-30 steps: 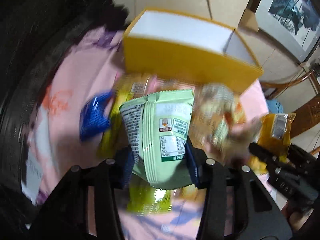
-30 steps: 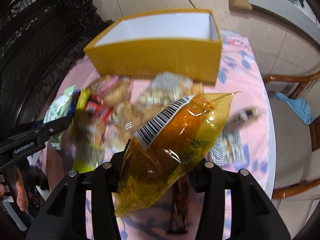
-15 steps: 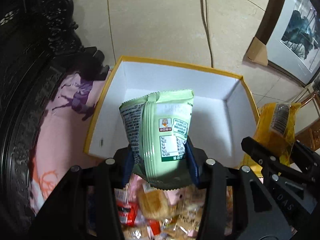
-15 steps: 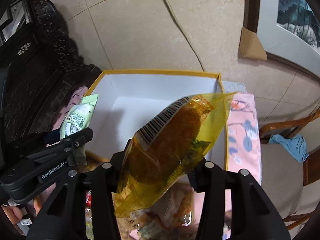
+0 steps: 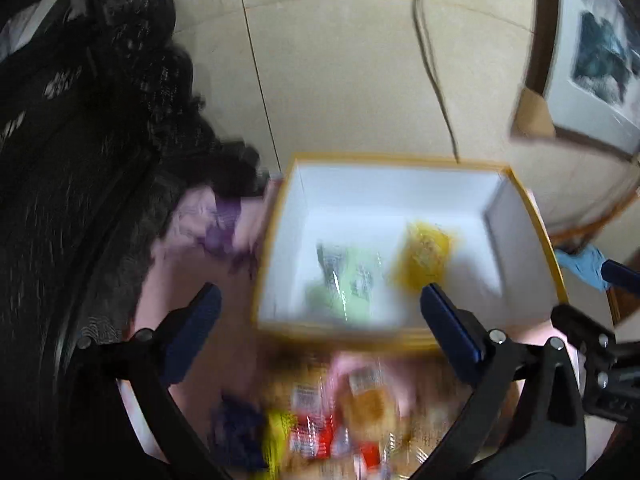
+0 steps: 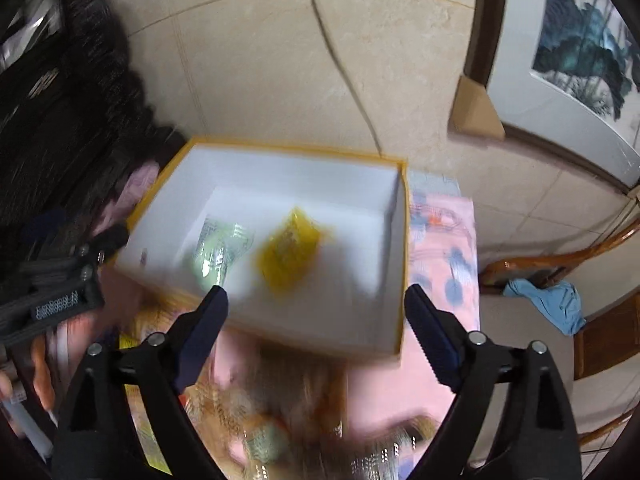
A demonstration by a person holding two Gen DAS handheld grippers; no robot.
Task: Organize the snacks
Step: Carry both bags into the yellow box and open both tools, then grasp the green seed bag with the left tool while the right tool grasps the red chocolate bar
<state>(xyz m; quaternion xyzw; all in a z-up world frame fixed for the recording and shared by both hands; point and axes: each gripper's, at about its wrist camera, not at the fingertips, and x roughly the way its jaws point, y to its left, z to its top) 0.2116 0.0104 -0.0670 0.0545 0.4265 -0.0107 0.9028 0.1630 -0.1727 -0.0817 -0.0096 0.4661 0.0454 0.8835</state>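
Your left hand-held gripper (image 5: 318, 312) and right hand-held gripper (image 6: 316, 312) have both just sprung wide apart, nothing between the blue pads. The box (image 5: 516, 216), yellow-rimmed card with smooth white walls, holds the crinkly green packet (image 5: 344, 280) left of centre and the glossy yellow bag (image 5: 426, 254) beside it; bare floor rings them. Loose wrapped snacks (image 5: 340, 424) crowd the pink cloth-covered counter (image 6: 444, 240) before the box's near wall.

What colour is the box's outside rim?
Yellow-orange on the box rim, white inside; clearest in the right wrist view.
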